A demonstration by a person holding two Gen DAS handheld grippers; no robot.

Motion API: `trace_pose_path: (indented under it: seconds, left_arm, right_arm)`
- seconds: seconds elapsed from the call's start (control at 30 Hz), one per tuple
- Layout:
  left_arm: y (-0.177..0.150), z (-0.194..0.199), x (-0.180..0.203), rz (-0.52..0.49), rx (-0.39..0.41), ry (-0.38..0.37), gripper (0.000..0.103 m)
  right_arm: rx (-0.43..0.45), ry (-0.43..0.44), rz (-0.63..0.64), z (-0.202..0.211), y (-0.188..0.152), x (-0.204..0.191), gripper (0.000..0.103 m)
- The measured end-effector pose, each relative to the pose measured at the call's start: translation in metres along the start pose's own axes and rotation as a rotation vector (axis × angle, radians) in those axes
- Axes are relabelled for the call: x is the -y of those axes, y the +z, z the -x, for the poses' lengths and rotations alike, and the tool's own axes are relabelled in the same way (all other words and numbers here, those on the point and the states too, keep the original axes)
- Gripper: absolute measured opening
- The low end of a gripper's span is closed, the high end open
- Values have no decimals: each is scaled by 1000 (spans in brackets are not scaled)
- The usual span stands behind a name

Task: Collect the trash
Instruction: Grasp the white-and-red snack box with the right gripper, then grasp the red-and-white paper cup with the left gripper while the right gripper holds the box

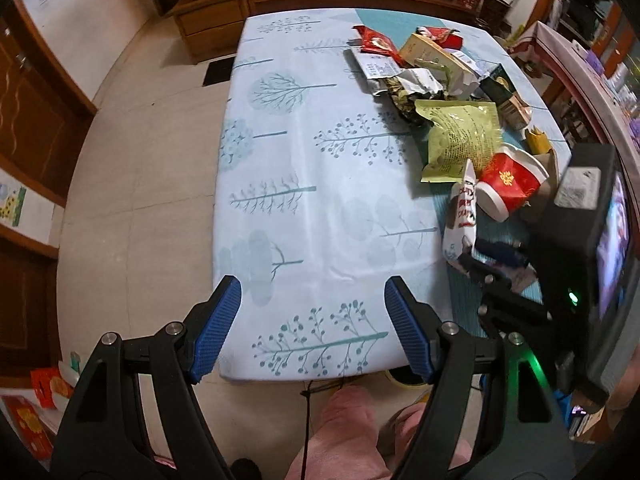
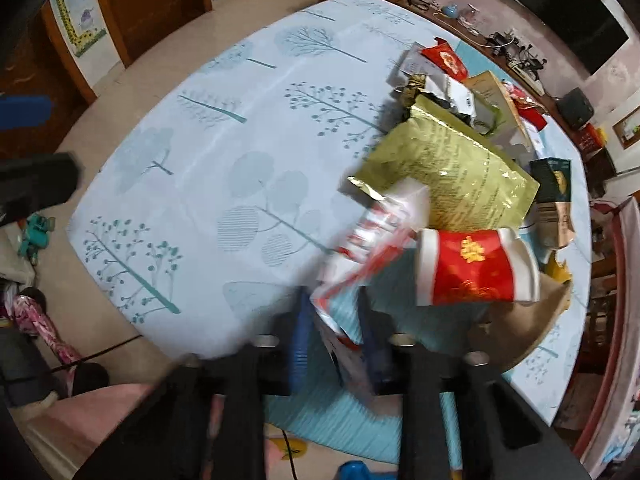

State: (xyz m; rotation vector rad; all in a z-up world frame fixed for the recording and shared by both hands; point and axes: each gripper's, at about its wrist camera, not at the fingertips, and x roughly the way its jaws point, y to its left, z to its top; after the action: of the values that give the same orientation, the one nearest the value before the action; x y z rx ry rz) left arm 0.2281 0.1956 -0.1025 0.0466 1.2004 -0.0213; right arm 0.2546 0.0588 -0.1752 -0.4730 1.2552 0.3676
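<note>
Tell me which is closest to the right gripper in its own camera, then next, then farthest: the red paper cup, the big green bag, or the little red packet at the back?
1. Red paper cup: lying on its side, just ahead and right of the right gripper.
2. Big green bag: behind the cup, mid-table.
3. Little red packet: far end of the pile.

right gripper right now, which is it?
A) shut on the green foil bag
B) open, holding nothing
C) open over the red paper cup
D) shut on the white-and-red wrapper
D: the right gripper has its blue pads pressed on either side of the white-and-red wrapper, while the red paper cup and green foil bag lie ungripped on the table.
</note>
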Motion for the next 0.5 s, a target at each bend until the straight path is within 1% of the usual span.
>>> trace_pose_path:
  seconds: [0.1, 0.2, 0.33, 0.43, 0.5]
  left_arm:
    - [7, 0, 7, -34, 13, -11, 72]
    - [11, 4, 16, -62, 20, -25, 72]
    - [19, 11, 28, -93, 31, -59, 72]
    - [26, 16, 41, -126, 46, -84, 72]
    - [31, 16, 53, -154, 51, -96, 72]
  right_arm:
    - [41, 72, -62, 12, -8, 5, 12]
    - [122, 131, -120, 36, -17, 14, 12]
    - [203, 137, -205, 68, -35, 32, 12]
    - [266, 152, -300, 93, -50, 54, 12]
    - [304, 135, -369, 108, -63, 72, 12]
